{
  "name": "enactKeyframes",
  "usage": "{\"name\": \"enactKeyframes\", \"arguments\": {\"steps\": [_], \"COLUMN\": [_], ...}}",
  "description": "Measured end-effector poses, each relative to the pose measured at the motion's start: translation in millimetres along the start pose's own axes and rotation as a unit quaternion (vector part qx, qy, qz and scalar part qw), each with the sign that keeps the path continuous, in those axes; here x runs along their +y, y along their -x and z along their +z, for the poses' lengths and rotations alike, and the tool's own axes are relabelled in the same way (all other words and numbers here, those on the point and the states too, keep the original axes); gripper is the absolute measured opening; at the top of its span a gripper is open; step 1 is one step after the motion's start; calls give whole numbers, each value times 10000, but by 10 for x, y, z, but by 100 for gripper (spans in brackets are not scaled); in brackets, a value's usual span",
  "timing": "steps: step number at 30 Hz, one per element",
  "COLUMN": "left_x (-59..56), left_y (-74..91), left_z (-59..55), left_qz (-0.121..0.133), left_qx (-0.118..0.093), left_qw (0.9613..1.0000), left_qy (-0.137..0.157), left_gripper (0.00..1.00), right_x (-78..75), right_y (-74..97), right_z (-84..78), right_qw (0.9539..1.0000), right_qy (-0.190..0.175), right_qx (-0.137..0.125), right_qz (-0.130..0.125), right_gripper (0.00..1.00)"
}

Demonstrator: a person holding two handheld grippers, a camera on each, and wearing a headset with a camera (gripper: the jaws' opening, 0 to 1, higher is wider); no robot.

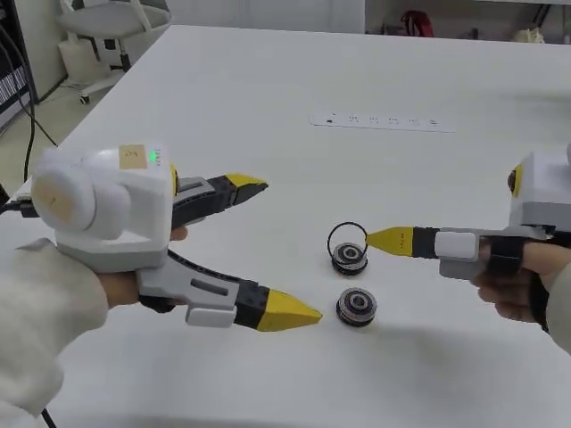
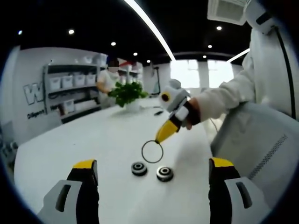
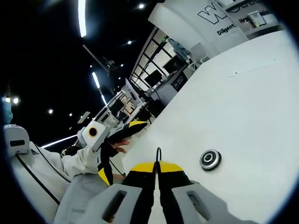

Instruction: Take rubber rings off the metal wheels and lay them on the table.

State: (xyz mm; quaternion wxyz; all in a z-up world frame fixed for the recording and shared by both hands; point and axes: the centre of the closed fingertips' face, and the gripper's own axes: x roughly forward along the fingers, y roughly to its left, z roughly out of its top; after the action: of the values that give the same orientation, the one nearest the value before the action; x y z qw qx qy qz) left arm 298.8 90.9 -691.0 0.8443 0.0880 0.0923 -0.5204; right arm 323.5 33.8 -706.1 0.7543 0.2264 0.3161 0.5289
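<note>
Head view: right gripper (image 1: pixel 373 239) pinches rubber ring (image 1: pixel 346 224) by wheels (image 1: pixel 357 305); left gripper (image 1: pixel 290 250) gapes; power strip (image 1: pixel 382 121) beyond.

Lying flat on the white desk (image 1: pixel 268 98), lower right of centre: upper wheel (image 1: pixel 349 259) and lower wheel (image 1: pixel 357 306), small metal discs with dark rims and silvery hubs, near each other but apart. Thin black rubber ring (image 1: pixel 329 239) standing upright over the upper wheel, right edge pinched in the closed right tongs (image 1: pixel 370 239).
</note>
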Motion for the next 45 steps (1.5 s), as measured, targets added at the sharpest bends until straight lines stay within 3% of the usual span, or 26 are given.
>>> {"name": "enactKeyframes", "arguments": {"steps": [4,11,20,28,34,45], "left_x": [-6,56,-61,-51,-114,-132], "left_y": [115,279,319,339,312,303], "left_z": [-83,-250,-531,-557,-610,-650], "left_qz": [86,437,446,488,357,309], "left_qx": [87,65,283,281,386,454], "left_qw": [9999,9987,9974,9967,9966,9961], "left_qy": [-64,236,481,582,629,693], "left_gripper": [100,100,100,100,100,100], "right_x": [27,86,137,162,63,-89], "right_y": [-17,-81,-192,-322,-418,-469], "right_z": [-7,-56,-199,-358,-497,-517], "right_qw": [10000,9999,9992,9979,9967,9965], "right_qy": [10,29,65,126,203,216], "right_qx": [19,111,355,607,787,700], "right_qz": [47,128,176,165,-53,-414], "right_gripper": [0,0,0,0,0,0]}}
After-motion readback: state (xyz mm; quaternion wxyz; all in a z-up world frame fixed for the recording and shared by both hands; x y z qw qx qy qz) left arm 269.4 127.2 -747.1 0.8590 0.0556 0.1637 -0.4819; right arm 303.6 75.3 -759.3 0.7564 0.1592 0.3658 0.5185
